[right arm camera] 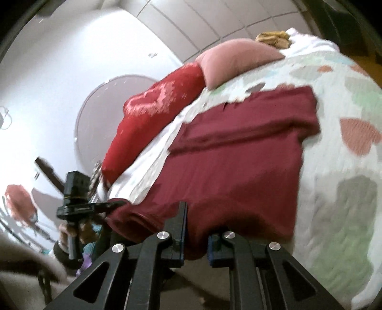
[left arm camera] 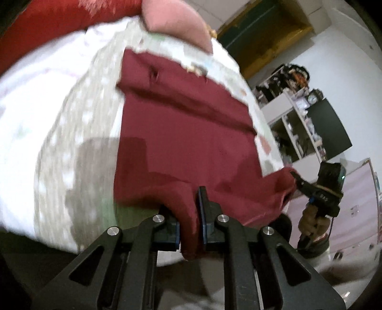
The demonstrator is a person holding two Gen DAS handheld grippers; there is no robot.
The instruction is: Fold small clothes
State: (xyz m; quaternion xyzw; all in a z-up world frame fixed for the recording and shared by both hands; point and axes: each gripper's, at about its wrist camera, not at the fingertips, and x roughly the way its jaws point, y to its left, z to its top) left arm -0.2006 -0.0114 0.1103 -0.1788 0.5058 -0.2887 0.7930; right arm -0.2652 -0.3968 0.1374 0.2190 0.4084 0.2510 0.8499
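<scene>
A dark red garment (left arm camera: 181,124) lies spread flat on the bed, its near hem lifted off the cover. My left gripper (left arm camera: 191,214) is shut on the near left corner, and a fold of cloth hangs down between its blue pads. In the right wrist view the same garment (right arm camera: 238,155) stretches away from my right gripper (right arm camera: 195,229), which is shut on the near right corner. Each view shows the other tool pinching its corner: the right gripper (left arm camera: 297,180) at the cloth's right end and the left gripper (right arm camera: 119,204) at its left end.
The bed cover (right arm camera: 346,167) is pale with heart patches. A pink pillow (left arm camera: 176,21) and a red pillow (right arm camera: 152,124) lie at the bed's far end. A cluttered shelf unit (left arm camera: 298,124) stands beyond the bed's right side. A hand (left arm camera: 312,221) holds the right tool's handle.
</scene>
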